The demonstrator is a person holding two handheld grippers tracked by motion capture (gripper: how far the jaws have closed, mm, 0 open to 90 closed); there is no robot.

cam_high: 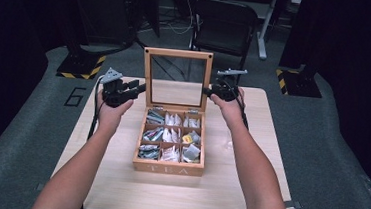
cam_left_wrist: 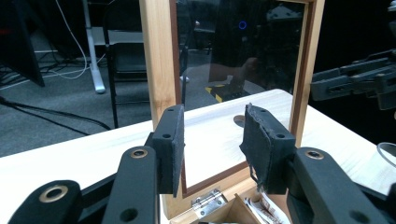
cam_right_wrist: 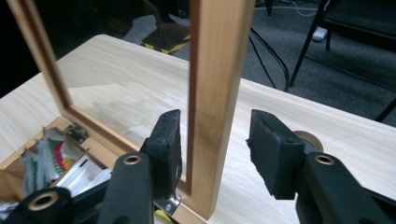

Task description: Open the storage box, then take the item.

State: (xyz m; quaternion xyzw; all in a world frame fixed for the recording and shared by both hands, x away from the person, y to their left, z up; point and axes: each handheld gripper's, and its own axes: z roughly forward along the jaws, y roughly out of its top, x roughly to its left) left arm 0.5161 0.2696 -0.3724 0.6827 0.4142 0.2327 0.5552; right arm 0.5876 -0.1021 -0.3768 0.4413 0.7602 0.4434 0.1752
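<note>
A wooden tea box (cam_high: 168, 167) is seen at the centre of the light wooden table (cam_high: 116, 189), its front wall marked "TEA". Its nine compartments are filled with tea packets (cam_high: 171, 136). The glass-paned lid (cam_high: 179, 55) is stood upright on its hinges at the box's 12 o'clock edge.

The left gripper (cam_high: 135, 87) is held at the lid's 9 o'clock side by the person's left hand (cam_high: 111, 112). In the left gripper view, the left gripper (cam_left_wrist: 212, 147) is shown with its jaws parted wide; the lid's wooden side rail (cam_left_wrist: 159, 56) is seen rising just behind the left jaw pad, and whether pad and rail touch cannot be told. Nothing is clamped between the jaws.

The right gripper (cam_high: 209, 91) is held at the lid's 3 o'clock side by the right hand (cam_high: 230, 107). In the right gripper view, the right gripper (cam_right_wrist: 215, 144) is shown open around the lid's other side rail (cam_right_wrist: 217, 70): the rail stands between the two pads, close against the left one and clearly apart from the right one, so it is not squeezed.

A metal hinge (cam_left_wrist: 205, 201) is seen at the lid's base. A dark folding chair (cam_high: 225, 25) is placed on the floor at 12 o'clock beyond the table.
</note>
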